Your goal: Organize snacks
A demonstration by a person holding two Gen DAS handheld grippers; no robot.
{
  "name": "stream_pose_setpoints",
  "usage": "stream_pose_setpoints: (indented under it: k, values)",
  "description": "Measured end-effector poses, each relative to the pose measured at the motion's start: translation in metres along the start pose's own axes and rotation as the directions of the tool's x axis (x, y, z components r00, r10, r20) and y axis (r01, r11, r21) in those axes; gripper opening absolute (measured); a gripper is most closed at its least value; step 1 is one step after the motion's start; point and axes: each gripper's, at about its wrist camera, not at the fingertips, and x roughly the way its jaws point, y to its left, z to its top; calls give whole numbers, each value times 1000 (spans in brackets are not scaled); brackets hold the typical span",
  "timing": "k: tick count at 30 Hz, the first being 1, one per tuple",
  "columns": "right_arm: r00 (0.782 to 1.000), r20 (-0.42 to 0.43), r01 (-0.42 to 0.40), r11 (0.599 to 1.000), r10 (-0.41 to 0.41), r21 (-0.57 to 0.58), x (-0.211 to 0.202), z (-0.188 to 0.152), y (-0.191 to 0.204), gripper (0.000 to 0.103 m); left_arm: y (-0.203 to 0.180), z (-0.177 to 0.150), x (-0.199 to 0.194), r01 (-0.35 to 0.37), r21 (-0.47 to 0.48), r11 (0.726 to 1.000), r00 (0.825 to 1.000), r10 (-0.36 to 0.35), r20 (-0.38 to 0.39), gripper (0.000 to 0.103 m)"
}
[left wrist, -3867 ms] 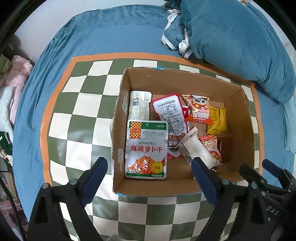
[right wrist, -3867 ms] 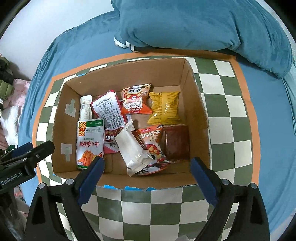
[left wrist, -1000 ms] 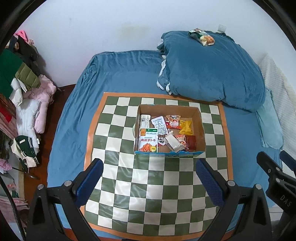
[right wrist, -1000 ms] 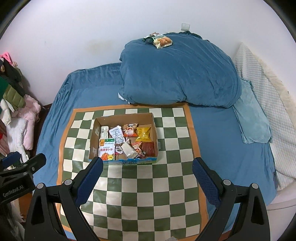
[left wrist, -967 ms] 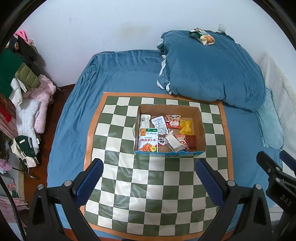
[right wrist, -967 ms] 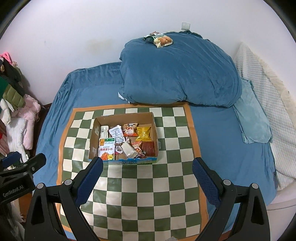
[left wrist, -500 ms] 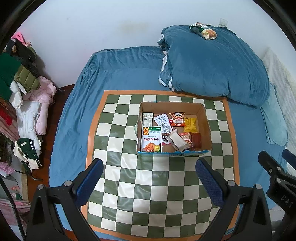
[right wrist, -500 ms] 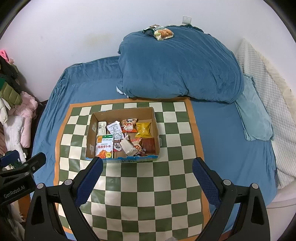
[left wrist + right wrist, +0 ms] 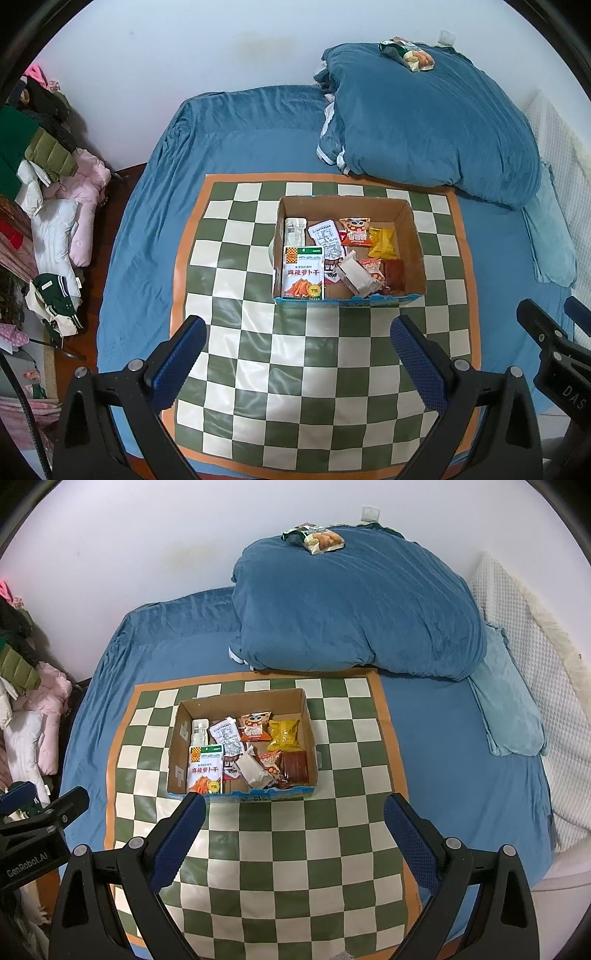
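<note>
A cardboard box [image 9: 416,243] [image 9: 309,727] sits on a green-and-white checkered mat [image 9: 258,354] [image 9: 280,849] on the bed. Several snack packets lie in it, among them a carrot-picture pouch [image 9: 303,273] [image 9: 205,770], a yellow bag [image 9: 382,242] [image 9: 283,734] and a white packet [image 9: 354,275] [image 9: 253,770]. One more snack bag [image 9: 408,53] [image 9: 314,537] lies on top of the blue duvet. My left gripper [image 9: 295,354] and right gripper [image 9: 293,834] are both open and empty, held well back above the near part of the mat.
A bunched blue duvet [image 9: 424,122] [image 9: 354,609] fills the back right of the bed. A light-blue pillow [image 9: 506,709] and a white blanket [image 9: 546,686] lie at the right. Piled clothes [image 9: 48,192] stand left of the bed. A white wall is behind.
Both grippers pulled far back and up from the box, so the whole bed came into view. In the last half second the views shifted slightly closer to the box.
</note>
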Motion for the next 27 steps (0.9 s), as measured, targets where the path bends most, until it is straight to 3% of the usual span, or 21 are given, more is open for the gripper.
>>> stream_pose_setpoints:
  k: [27]
  values:
    - [1000, -18, 7, 1000, -7, 8, 14, 2, -4, 99, -3, 3, 8, 1, 8, 1000, 1000, -1, -14, 102]
